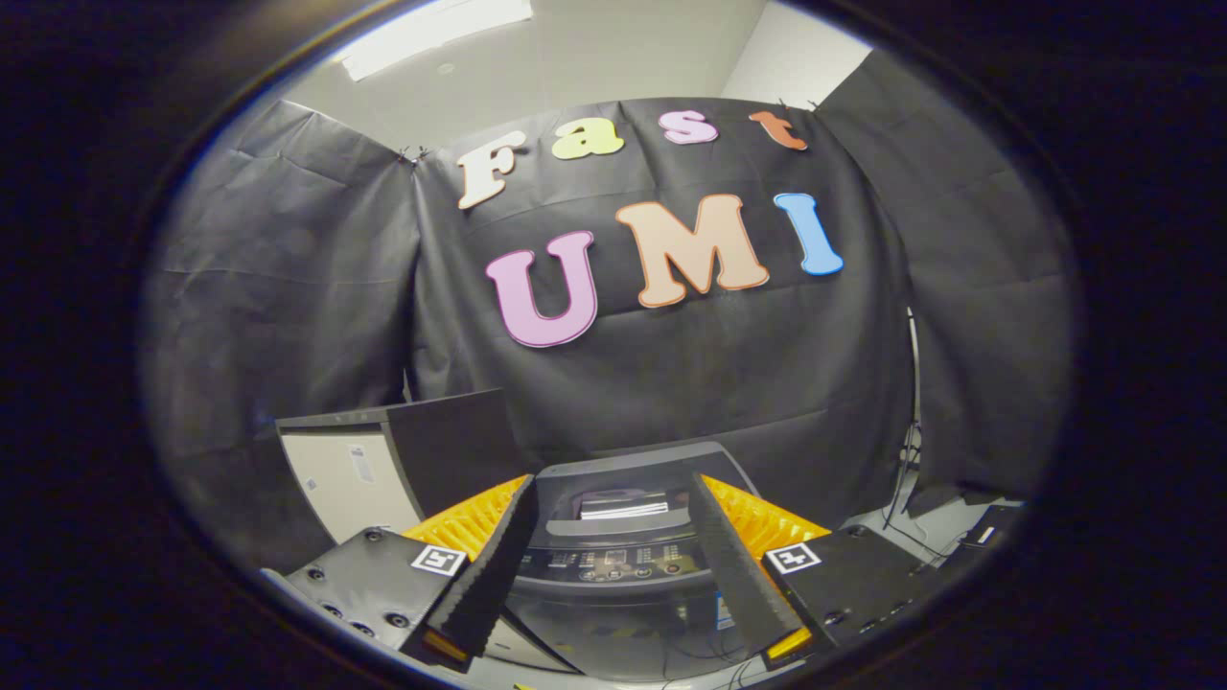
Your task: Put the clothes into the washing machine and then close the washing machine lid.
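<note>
Hovering hand-held gripper (pixel 613 565), fingers apart, washing machine (pixel 623 537) beyond them

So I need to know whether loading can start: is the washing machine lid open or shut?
Shut, it seems: the washing machine lid lies flat above the control panel. The gripper is open, holding nothing.

Jaws of gripper (pixel 613 532) stood wide apart, nothing between them. Washing machine (pixel 623 561) stood ahead, lid looked closed. White cabinet (pixel 350 479) blocked left side; cables (pixel 906 498) hung at right.
</note>
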